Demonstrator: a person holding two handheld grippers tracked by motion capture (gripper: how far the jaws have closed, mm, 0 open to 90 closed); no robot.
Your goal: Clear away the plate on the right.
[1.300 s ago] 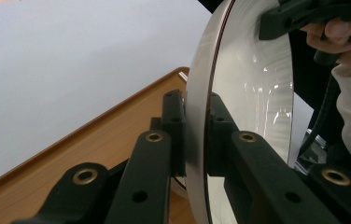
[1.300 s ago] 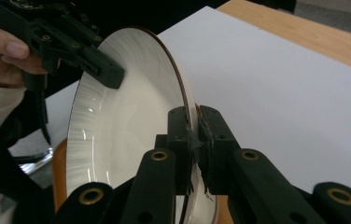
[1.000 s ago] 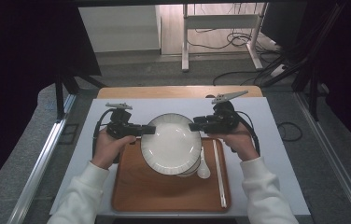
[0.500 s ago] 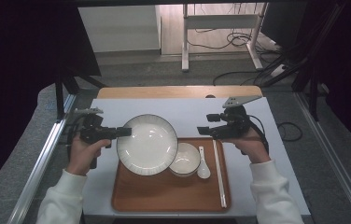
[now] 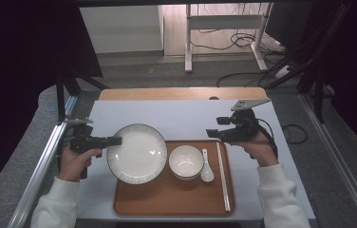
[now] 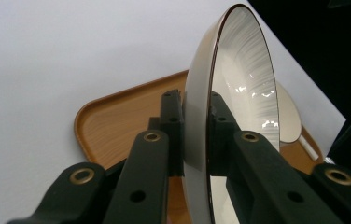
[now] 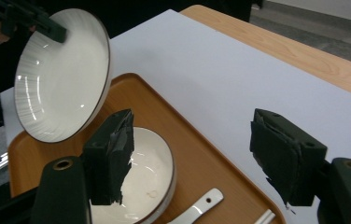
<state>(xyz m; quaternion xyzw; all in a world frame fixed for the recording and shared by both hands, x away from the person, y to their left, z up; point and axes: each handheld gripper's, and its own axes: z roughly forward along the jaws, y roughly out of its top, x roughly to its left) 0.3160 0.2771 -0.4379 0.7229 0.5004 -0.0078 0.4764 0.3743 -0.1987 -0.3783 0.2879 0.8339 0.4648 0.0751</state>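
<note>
1. Covering most of the table is a white sheet; the bare wooden edge shows along the far side, and the near edge is cut off at the bottom of the high view.
2. Sitting on the sheet is a brown wooden tray — its near left corner shows plainly, while its far left part is hidden under the plate.
3. Hanging over the tray's left rim is the large white plate with a dark rim, pinched at its left edge by the left gripper. In the left gripper view the two black jaws press on either side of the plate's rim, and the plate blocks much of what lies behind it. Whether its underside touches the tray cannot be told from above; in the right gripper view the plate looks tilted and raised.
4. Standing on the tray just right of the plate is a small white bowl; in the right gripper view a jaw covers part of it.
5. Hovering above the tray's far right corner, the right gripper has its jaws spread wide with nothing between them — they have just been opening.
6. Lying beside the bowl are a white spoon and, further right, pale chopsticks; both are cut off at the bottom of the right gripper view.
</note>
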